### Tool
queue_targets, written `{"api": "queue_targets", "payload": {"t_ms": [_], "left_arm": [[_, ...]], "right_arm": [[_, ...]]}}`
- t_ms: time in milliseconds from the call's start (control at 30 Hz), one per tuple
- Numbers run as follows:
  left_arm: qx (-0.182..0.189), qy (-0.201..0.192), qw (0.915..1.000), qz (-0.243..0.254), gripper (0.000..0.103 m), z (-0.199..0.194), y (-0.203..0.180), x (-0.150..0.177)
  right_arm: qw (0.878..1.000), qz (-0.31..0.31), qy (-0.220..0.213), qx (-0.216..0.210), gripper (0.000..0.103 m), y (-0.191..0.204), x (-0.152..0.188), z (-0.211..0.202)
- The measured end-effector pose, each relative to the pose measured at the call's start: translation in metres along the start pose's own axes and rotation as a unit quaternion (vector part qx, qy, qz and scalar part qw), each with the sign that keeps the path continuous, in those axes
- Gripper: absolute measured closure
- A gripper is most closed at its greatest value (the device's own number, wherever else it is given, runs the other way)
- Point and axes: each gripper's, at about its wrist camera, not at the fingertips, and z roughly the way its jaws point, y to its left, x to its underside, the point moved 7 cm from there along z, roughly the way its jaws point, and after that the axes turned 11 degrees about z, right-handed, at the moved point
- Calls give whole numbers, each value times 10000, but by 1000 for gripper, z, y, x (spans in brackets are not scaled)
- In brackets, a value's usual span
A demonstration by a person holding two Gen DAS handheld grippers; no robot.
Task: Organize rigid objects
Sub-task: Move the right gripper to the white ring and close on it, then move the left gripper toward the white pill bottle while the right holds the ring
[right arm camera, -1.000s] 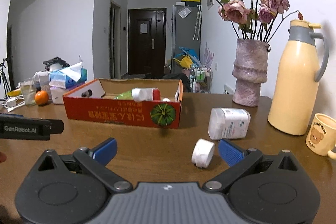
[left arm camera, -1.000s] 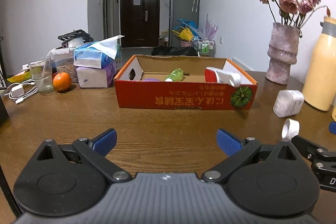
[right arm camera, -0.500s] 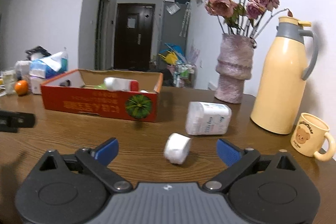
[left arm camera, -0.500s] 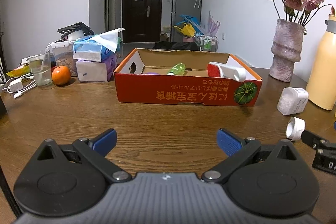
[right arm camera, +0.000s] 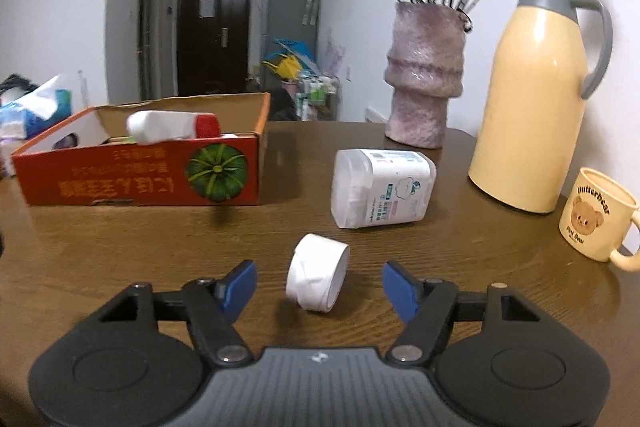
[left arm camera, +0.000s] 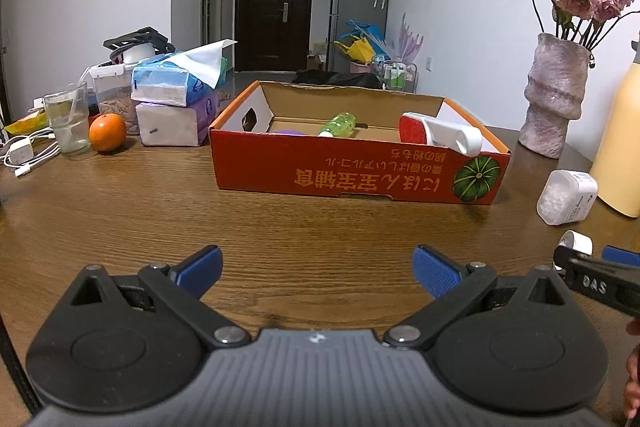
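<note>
A small white tape roll (right arm camera: pixel 318 277) lies on its side on the wooden table, between the blue pads of my right gripper (right arm camera: pixel 319 285). Those jaws are closing around it, with a gap left on each side. Behind it lies a white plastic jar (right arm camera: pixel 382 188) on its side. The red cardboard box (right arm camera: pixel 140 179) at the left holds a white bottle with a red cap (right arm camera: pixel 172 126). My left gripper (left arm camera: pixel 316 269) is open over bare table in front of the box (left arm camera: pixel 360 179). At the left wrist view's right edge the tape roll (left arm camera: pixel 576 242) shows beside the right gripper's finger.
A cream thermos (right arm camera: pixel 536 91), a bear mug (right arm camera: pixel 596 215) and a vase of dried roses (right arm camera: pixel 424 75) stand at the right. In the left wrist view, tissue packs (left arm camera: pixel 176 99), an orange (left arm camera: pixel 107 132), a glass (left arm camera: pixel 72 123) and a charger cable (left arm camera: pixel 24 155) crowd the left.
My right gripper moved forward and rightward until the tape roll came between its pads, and its jaws narrowed. The left gripper shifted slightly and stayed open.
</note>
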Motion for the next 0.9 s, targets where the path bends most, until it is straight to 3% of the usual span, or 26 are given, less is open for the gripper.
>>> {"api": "queue_targets", "payload": {"t_ms": [133, 200, 233, 267, 900], "left_arm": [[-13, -3, 10000, 11, 0, 3, -4, -2], [0, -5, 10000, 15, 0, 5, -6, -2], [1, -3, 10000, 31, 0, 5, -8, -3], [8, -6, 10000, 48, 0, 6, -9, -3], [129, -23, 9999, 103, 0, 9, -40, -13]], "right_arm": [[9997, 145, 155, 114, 51, 1, -1, 13], [9995, 184, 212, 142, 64, 2, -1, 18], [9994, 214, 241, 136, 76, 1, -1, 20], [9993, 245, 269, 117, 79, 0, -1, 21], [9982, 519, -218, -181, 80, -28, -22, -2]]}}
